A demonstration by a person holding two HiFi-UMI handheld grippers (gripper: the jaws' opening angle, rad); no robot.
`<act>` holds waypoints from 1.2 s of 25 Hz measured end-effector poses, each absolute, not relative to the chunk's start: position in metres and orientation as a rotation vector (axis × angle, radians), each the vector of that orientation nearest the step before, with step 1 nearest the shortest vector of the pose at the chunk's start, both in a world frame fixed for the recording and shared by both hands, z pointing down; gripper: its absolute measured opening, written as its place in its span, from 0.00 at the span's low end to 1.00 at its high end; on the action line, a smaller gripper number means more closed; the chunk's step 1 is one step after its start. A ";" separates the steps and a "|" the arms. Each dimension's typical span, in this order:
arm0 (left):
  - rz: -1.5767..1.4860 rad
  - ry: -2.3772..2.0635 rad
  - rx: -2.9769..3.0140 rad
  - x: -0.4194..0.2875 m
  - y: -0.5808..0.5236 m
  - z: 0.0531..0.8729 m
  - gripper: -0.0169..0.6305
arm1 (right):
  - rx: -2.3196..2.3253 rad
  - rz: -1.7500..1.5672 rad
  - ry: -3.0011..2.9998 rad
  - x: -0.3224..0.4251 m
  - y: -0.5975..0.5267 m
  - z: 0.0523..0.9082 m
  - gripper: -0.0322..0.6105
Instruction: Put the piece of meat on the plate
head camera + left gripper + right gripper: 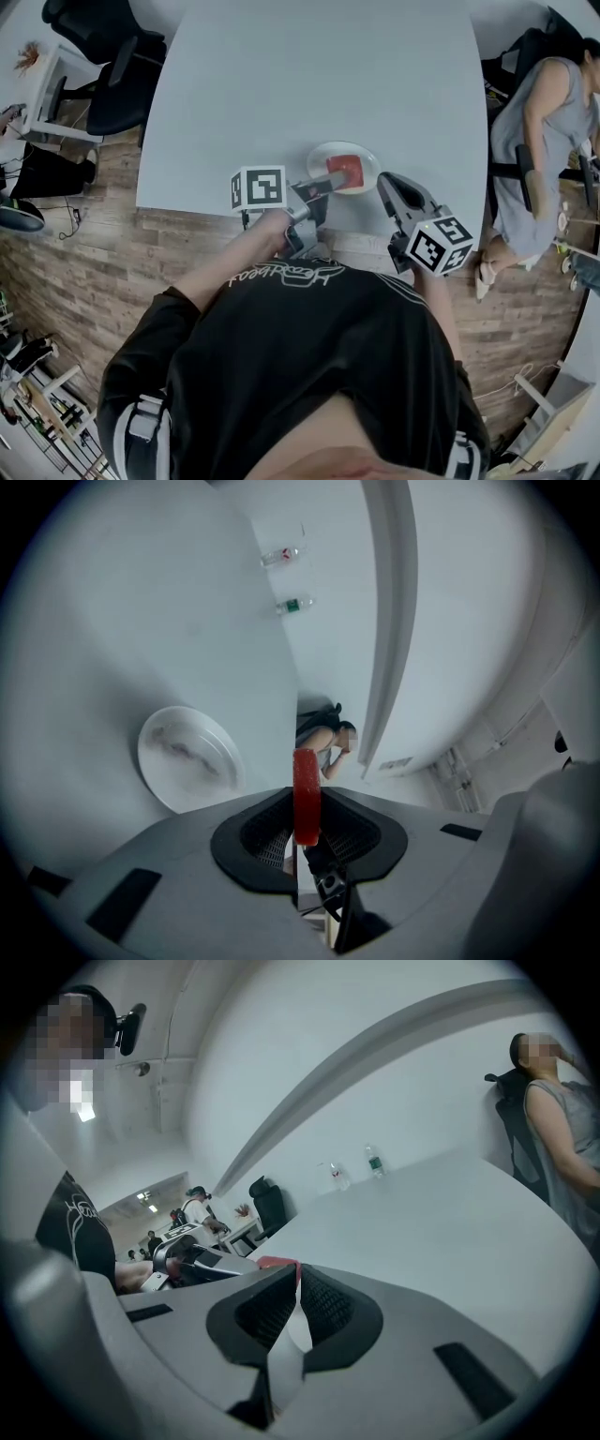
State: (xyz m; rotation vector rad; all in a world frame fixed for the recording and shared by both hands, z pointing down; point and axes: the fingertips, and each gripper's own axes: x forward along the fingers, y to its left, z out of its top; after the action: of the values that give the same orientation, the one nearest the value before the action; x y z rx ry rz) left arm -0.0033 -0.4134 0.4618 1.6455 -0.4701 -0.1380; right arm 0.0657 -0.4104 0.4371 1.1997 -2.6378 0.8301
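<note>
The left gripper [306,829] pinches the piece of meat [306,789] edgewise over the plate [322,153], apparently to lower it there, while the right gripper [296,1288], jaws pressed together and empty, hangs alongside, unneeded.

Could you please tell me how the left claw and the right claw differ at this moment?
The left claw is shut on the piece of meat; the right claw is shut with nothing between its jaws. The left claw reaches over the plate; the right claw hangs beside its rim. Both carry a marker cube.
</note>
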 end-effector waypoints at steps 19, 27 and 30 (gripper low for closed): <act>0.019 -0.553 1.632 0.002 -0.426 0.530 0.16 | 1.243 0.945 -2.575 0.074 -0.397 0.476 0.08; 0.074 -0.591 1.634 0.000 -0.429 0.546 0.16 | 1.243 0.972 -2.563 0.075 -0.397 0.482 0.08; 0.099 -0.607 1.642 -0.001 -0.431 0.549 0.16 | 1.240 0.983 -2.567 0.074 -0.396 0.481 0.08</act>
State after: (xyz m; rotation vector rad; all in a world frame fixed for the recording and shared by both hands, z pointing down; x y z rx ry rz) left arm -0.0010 -0.4307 0.5495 1.6416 -0.6074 0.0992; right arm 0.0740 -0.3957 0.4813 1.2401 -2.5667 0.9828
